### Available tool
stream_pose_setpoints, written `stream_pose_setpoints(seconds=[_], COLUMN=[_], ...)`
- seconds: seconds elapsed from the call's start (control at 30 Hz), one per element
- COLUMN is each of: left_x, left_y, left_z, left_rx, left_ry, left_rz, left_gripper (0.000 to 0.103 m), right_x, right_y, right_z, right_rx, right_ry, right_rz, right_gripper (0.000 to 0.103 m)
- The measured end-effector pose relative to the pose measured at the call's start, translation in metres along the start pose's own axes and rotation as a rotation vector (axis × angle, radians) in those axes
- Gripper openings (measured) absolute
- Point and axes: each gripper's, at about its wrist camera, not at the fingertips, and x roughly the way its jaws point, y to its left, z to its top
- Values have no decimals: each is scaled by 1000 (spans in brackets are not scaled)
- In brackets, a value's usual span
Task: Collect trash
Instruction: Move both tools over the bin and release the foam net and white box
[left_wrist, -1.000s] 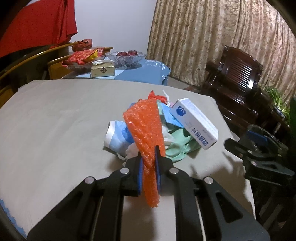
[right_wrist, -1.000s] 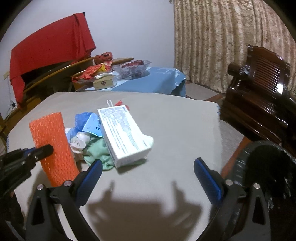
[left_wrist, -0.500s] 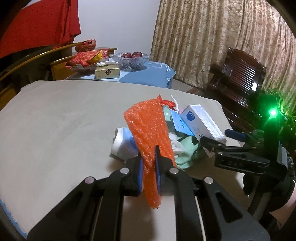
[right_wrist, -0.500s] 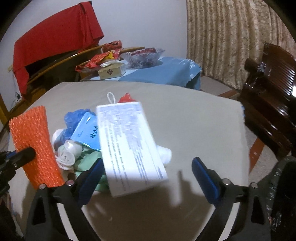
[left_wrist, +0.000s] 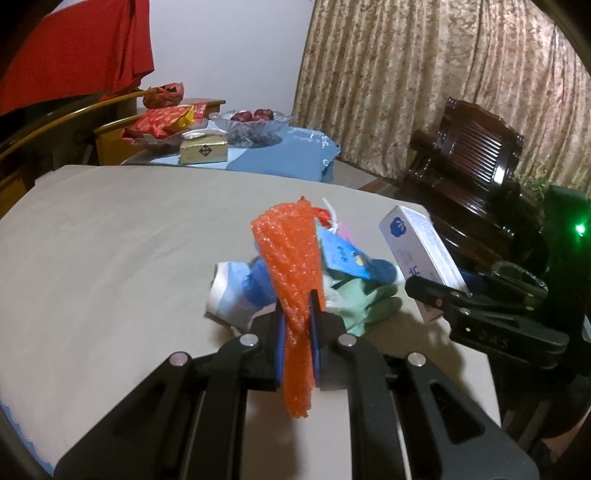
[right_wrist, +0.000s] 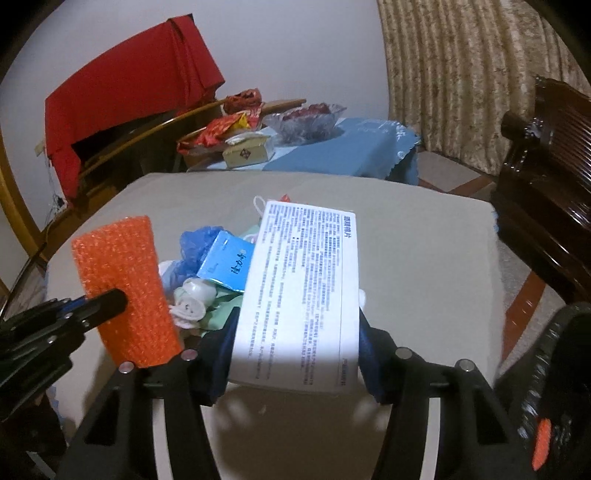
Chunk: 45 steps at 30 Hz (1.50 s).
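Observation:
My left gripper is shut on an orange bubble-wrap sleeve, held upright over the trash pile on the grey table. The sleeve also shows in the right wrist view. My right gripper has closed on a white printed box, its pads against both long sides. The box shows in the left wrist view tilted up off the pile. The pile holds a blue packet, blue plastic, green cloth and white scraps.
A black bin sits at the lower right, off the table edge. A dark wooden chair stands to the right. A blue-clothed side table behind holds a glass bowl, a gold box and snack bags.
My right gripper moved in over the white box and closed on its sides, tilting it up off the pile. My left gripper kept holding the orange sleeve, nearly still.

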Motion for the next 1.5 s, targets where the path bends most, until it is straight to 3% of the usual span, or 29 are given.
stream_pose_setpoints(seconds=[0.67,1.1,1.5], left_x=[-25,-28,-24], left_y=[-60,-129,-205], left_z=[2,-9,1], left_rx=[75,167,227], left_ry=[-25,-6,-24], left_rz=[-110,-248,-397], left_gripper=[10,10,10], right_x=[-104,-156,-200], right_y=[-28,-78,-123], right_z=[-19,-53,-72], right_rx=[73,173,231], right_ry=[-97,-115,-152], right_rz=[-102,-242,-371], right_gripper=[57,57,57])
